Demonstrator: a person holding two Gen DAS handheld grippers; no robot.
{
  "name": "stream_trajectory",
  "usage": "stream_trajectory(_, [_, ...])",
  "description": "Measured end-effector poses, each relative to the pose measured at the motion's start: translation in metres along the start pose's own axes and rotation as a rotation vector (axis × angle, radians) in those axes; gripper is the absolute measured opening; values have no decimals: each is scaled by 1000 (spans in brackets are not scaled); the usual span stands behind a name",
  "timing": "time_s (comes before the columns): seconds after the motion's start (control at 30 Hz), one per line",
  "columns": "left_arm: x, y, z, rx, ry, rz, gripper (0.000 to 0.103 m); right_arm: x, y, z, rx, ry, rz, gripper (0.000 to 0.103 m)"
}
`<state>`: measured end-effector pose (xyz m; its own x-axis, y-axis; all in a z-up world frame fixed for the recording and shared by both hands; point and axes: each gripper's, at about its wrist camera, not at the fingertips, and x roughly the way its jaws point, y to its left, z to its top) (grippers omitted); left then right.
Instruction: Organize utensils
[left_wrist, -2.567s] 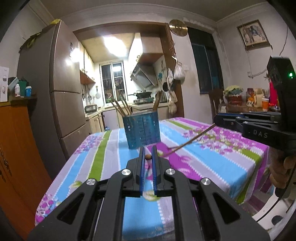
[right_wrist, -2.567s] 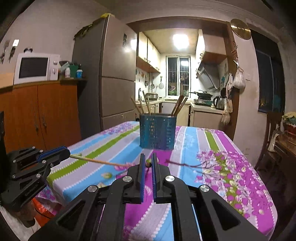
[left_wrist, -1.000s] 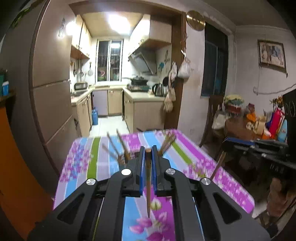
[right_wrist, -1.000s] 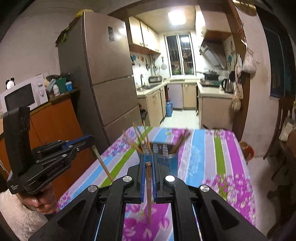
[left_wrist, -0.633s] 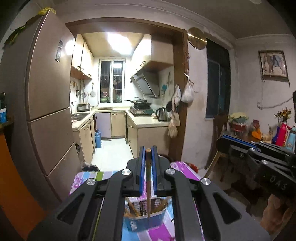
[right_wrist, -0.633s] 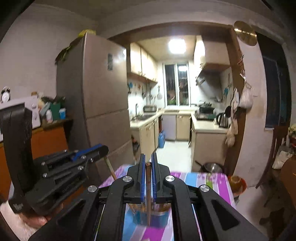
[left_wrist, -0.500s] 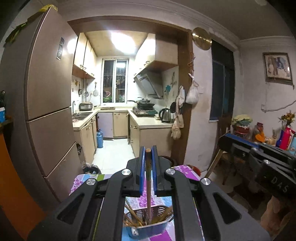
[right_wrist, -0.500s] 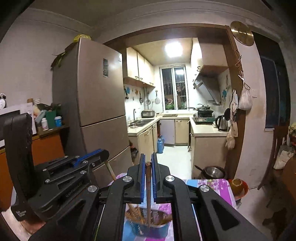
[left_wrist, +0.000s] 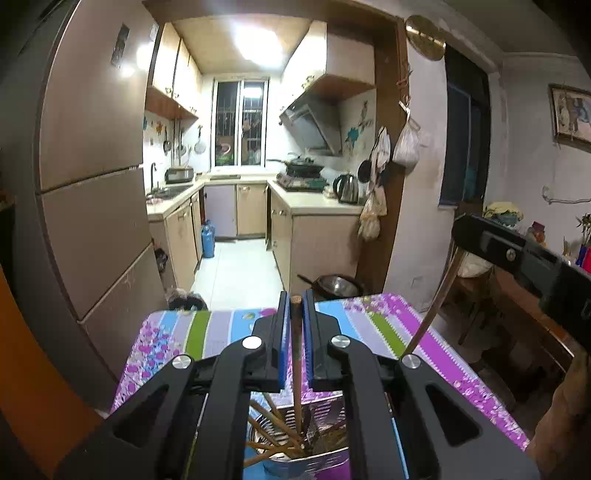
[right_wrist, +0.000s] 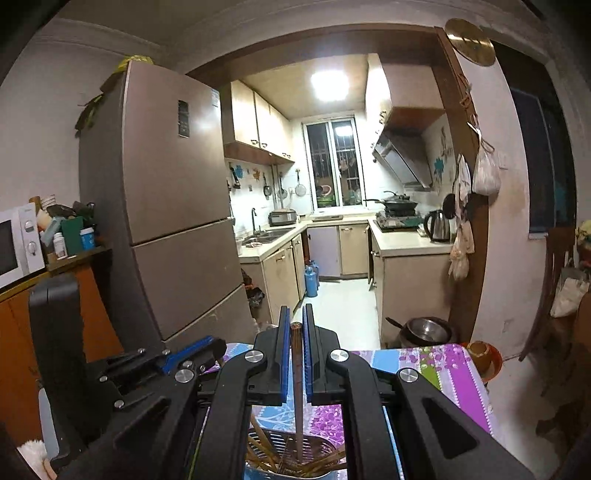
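Note:
My left gripper (left_wrist: 294, 306) is shut on a wooden chopstick (left_wrist: 296, 369) that hangs straight down, its tip inside the blue perforated holder (left_wrist: 295, 439) on the flowered tablecloth (left_wrist: 369, 325). My right gripper (right_wrist: 294, 321) is shut on another chopstick (right_wrist: 297, 391), also vertical, its tip over the same holder (right_wrist: 291, 458). Several chopsticks lean inside the holder. The right gripper also shows at the right of the left wrist view (left_wrist: 517, 254), and the left gripper at the lower left of the right wrist view (right_wrist: 192, 354).
A tall fridge (right_wrist: 166, 206) stands left of the table. A wooden cabinet (right_wrist: 22, 332) carries a microwave (right_wrist: 14, 243). The kitchen doorway lies beyond the table's far edge, with a metal pot (right_wrist: 424, 332) on the floor. A chair (right_wrist: 554, 288) stands at right.
Both grippers have lifted their chopsticks off the table, turned them upright and brought them over the holder. In the last half second both lowered slightly, tips entering the holder.

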<state>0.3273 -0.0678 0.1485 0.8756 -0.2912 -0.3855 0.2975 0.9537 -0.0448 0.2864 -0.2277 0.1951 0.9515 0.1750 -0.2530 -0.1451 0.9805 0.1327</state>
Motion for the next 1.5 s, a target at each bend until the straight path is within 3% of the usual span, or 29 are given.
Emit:
stream_trajectory(0.23, [25,2,-28,1,72,32,6,29,-3,-29,-1,81,-7,9])
stream_trajectory(0.3, [22,7,-29,-16,69,29,7,28,-4,-31,10,75,-1,23])
stream_trajectory(0.37, [18,11,-27,-39,60,43,16,26,-6,-32,23,72,-4,24])
stream_trajectory(0.5, [4,16,-25,-68,30,46,19,14,-9,-32,17,58,-4,24])
stream_trajectory(0.7, [-33,10,-22,-65,-43,109,40,-29,-28,-39,56,32,26,26])
stream_trajectory(0.73, [-42,6,-24,-48,-60,122,47,-41,-30,-42,54,23,21,29])
stream_trajectory(0.77, [-51,1,-27,-26,-77,143,56,-51,-32,-44,51,11,14,41])
stream_trajectory(0.8, [-62,-4,-32,-5,-95,171,60,-68,-35,-51,51,-10,8,59])
stream_trajectory(0.87, [-80,-10,-42,20,-132,208,73,-94,-39,-63,59,-40,-10,86])
stream_trajectory(0.93, [-103,-18,-56,43,-165,242,84,-123,-42,-80,58,-67,-31,96])
stream_trajectory(1.07, [-145,-35,-90,94,-218,327,97,-172,-41,-116,20,-81,-75,98])
stream_trajectory(1.17, [-168,-45,-111,118,-226,395,97,-204,-33,-150,-26,-68,-117,98])
stream_trajectory(1.3, [-191,-53,-143,58,-154,323,97,-233,-16,-195,-122,-18,-217,98])
stream_trajectory(1.37, [-197,-55,-162,25,-100,272,97,-237,-11,-210,-132,59,-204,98])
stream_trajectory(1.5, [-202,-67,-197,53,-52,256,97,-260,-5,-242,-71,101,-215,98])
